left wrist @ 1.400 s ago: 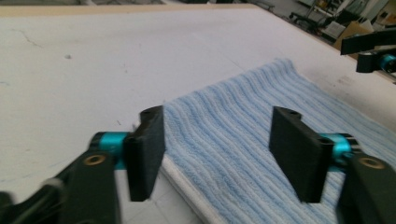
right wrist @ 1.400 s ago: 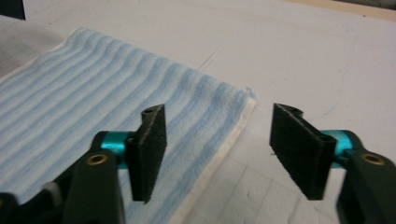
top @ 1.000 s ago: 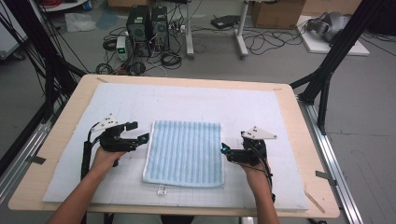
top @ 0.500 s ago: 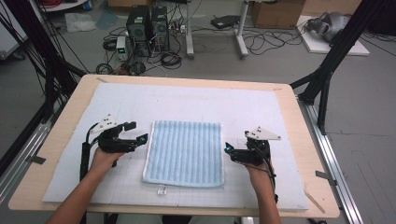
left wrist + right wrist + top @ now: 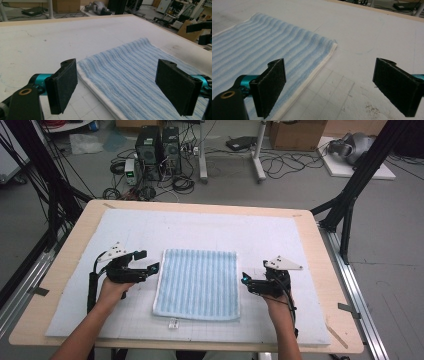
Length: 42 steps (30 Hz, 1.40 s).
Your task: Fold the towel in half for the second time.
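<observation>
A light blue ribbed towel (image 5: 197,282) lies flat in the middle of the white mat (image 5: 210,232). My left gripper (image 5: 148,262) is just off the towel's left edge, open, its jaws straddling that edge of the towel (image 5: 130,75) with nothing held. My right gripper (image 5: 245,281) sits at the towel's right edge, open too. In the right gripper view the towel's white-hemmed far corner (image 5: 333,47) lies ahead between the jaws. The right gripper (image 5: 200,31) shows far off in the left gripper view.
The mat covers a wooden table (image 5: 75,237) with bare wood at the rims. A small clear tag (image 5: 173,323) lies on the mat below the towel. Computer towers (image 5: 157,145), cables and black frame legs (image 5: 350,195) stand on the floor beyond.
The right gripper has slid slightly right and toward the near edge. The left gripper has stayed in about the same place. The towel has not moved.
</observation>
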Tool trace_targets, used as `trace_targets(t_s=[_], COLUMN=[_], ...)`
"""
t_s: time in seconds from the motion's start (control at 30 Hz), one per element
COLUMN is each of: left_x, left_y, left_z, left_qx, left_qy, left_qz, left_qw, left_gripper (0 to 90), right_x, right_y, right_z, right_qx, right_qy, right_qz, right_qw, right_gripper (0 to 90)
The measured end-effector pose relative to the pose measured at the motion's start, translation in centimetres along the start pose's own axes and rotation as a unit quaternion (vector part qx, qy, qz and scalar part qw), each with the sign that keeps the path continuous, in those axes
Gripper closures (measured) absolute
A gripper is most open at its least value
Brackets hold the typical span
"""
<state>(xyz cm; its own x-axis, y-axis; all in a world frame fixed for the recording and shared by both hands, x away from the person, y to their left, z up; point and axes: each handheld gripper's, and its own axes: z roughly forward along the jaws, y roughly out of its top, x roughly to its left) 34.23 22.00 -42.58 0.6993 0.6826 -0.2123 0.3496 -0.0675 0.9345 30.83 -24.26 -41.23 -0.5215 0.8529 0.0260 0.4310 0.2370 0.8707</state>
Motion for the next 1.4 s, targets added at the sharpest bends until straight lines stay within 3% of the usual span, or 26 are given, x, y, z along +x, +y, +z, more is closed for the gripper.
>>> trace_targets(t_s=[0.17, 0.3, 0.37, 0.57, 0.73, 0.87, 1.17, 1.23, 1.4], left_x=[0.4, 0.8, 0.9, 2.0, 3.0, 3.6, 4.2, 4.5, 4.7], left_y=[0.0, -0.1, 0.0, 1.0, 1.3, 1.6, 2.4, 2.1, 1.6], left_z=[-0.1, 0.2, 0.2, 0.1, 1.1, 2.4, 5.4, 6.2, 7.6], left_qx=[-0.003, -0.002, -0.010, -0.018, 0.005, 0.032, 0.059, 0.084, 0.111], left_qy=[0.008, 0.014, 0.042, 0.039, 0.044, 0.054, 0.044, 0.046, 0.058], left_qz=[-0.008, -0.023, -0.023, -0.044, -0.050, -0.035, -0.029, -0.027, -0.017], left_qw=[0.9999, 0.9996, 0.9988, 0.9981, 0.9978, 0.9974, 0.9969, 0.9950, 0.9920], left_gripper=[22.9, 20.9, 16.5, 16.4, 18.1, 19.9, 25.3, 25.5, 32.1], right_x=[0.1, 0.2, 0.2, 0.3, 0.5, 0.6, 0.6, 0.7, 0.6], right_y=[0.0, 0.0, 0.0, 0.0, 0.1, 0.1, 0.1, 0.1, 0.1], right_z=[0.2, 0.2, 0.2, 0.4, 0.6, 0.7, 0.9, 0.8, 0.8], right_qx=[0.003, 0.005, 0.006, 0.006, 0.008, 0.008, 0.010, 0.012, 0.011], right_qy=[0.002, 0.003, 0.004, 0.008, 0.014, 0.017, 0.020, 0.021, 0.022], right_qz=[-0.003, -0.007, -0.007, -0.008, -0.008, -0.010, -0.011, -0.007, -0.008], right_qw=[1.0000, 1.0000, 1.0000, 0.9999, 0.9998, 0.9998, 0.9997, 0.9997, 0.9997], right_gripper=[10.6, 10.5, 10.6, 10.6, 10.5, 10.6, 10.5, 10.5, 10.6])
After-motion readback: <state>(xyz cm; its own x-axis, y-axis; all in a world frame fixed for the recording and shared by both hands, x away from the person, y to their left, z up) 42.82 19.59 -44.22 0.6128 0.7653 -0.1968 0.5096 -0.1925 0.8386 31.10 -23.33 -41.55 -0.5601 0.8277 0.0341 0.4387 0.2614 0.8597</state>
